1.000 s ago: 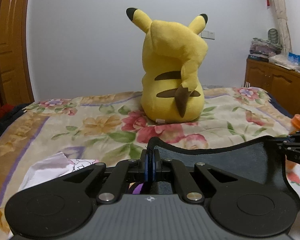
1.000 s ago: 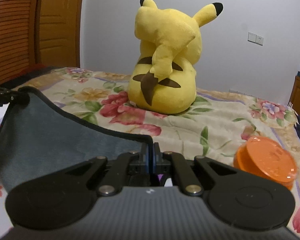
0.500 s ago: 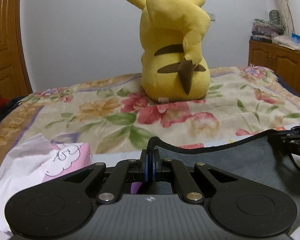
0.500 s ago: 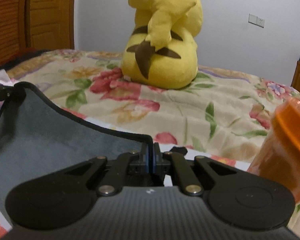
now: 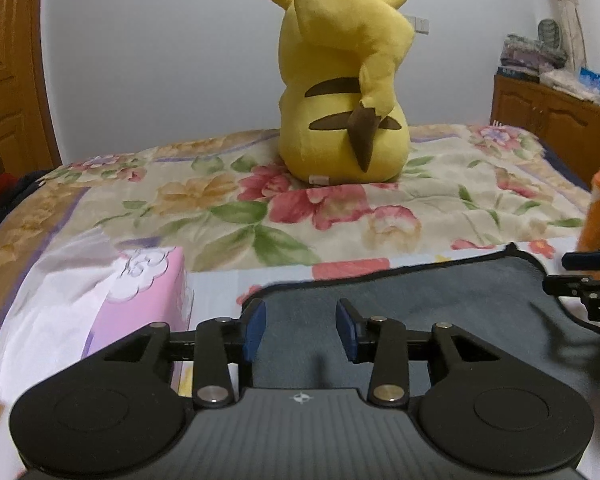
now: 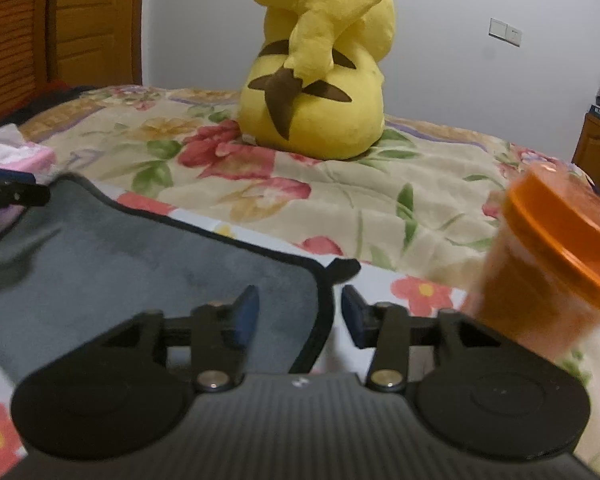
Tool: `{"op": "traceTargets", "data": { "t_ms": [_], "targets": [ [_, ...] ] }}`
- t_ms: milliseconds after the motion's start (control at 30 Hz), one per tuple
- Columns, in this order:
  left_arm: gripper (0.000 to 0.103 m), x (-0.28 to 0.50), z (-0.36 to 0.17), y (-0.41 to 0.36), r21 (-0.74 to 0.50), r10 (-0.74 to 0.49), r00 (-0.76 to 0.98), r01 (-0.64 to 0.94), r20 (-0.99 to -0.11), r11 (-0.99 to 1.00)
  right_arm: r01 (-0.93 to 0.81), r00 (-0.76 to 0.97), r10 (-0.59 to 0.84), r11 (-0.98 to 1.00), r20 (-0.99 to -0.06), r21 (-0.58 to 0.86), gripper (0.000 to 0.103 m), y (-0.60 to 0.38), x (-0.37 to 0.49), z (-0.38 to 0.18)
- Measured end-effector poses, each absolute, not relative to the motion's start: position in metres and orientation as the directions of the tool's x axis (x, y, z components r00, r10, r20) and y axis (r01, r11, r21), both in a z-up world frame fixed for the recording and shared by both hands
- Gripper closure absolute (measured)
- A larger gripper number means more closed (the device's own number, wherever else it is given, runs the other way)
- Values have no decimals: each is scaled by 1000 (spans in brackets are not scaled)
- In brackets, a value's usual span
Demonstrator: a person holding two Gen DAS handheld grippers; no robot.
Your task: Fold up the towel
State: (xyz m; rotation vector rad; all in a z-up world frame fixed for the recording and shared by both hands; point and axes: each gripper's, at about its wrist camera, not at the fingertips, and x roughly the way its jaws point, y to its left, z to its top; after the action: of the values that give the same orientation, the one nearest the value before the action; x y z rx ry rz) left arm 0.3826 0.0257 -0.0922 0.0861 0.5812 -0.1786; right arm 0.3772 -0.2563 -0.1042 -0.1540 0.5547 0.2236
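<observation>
The grey towel (image 5: 440, 312) lies flat on the bed (image 5: 340, 216), long axis running side to side between both grippers. The left gripper (image 5: 300, 330) hangs over its left end, fingers spread, holding nothing. The right gripper (image 6: 296, 314), equally parted and empty, straddles the towel's right edge, beside the orange jar (image 6: 548, 264).

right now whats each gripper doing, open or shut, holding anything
left gripper: open, holding nothing, jaws apart over the grey towel.
right gripper: open, holding nothing, jaws either side of the towel's corner edge.
</observation>
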Motion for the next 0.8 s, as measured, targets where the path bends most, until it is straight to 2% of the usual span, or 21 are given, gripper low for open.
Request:
{"op": "traceTargets", "data": {
  "t_ms": [267, 333, 467, 600, 800],
  "targets": [
    [56, 340, -86, 26, 22, -138, 799, 186, -585, 982, -257, 823, 201, 966, -532, -32, 56, -261, 323, -85],
    [51, 332, -82, 25, 28, -136, 798, 188, -587, 982, -256, 823, 209, 966, -528, -18, 56, -261, 311, -79],
    [48, 317, -75, 20, 47, -134, 796, 200, -591, 979, -247, 828, 208, 969, -521, -6, 56, -260, 296, -68],
    [28, 299, -66, 15, 56, -123, 809, 189, -575, 980, -249, 837, 213, 969, -503, -5, 56, -259, 284, -55],
    [17, 270, -55, 9, 57, -129, 814, 194, -566, 979, -266, 848, 232, 964, -476, -5, 56, -255, 260, -37]
  ]
}}
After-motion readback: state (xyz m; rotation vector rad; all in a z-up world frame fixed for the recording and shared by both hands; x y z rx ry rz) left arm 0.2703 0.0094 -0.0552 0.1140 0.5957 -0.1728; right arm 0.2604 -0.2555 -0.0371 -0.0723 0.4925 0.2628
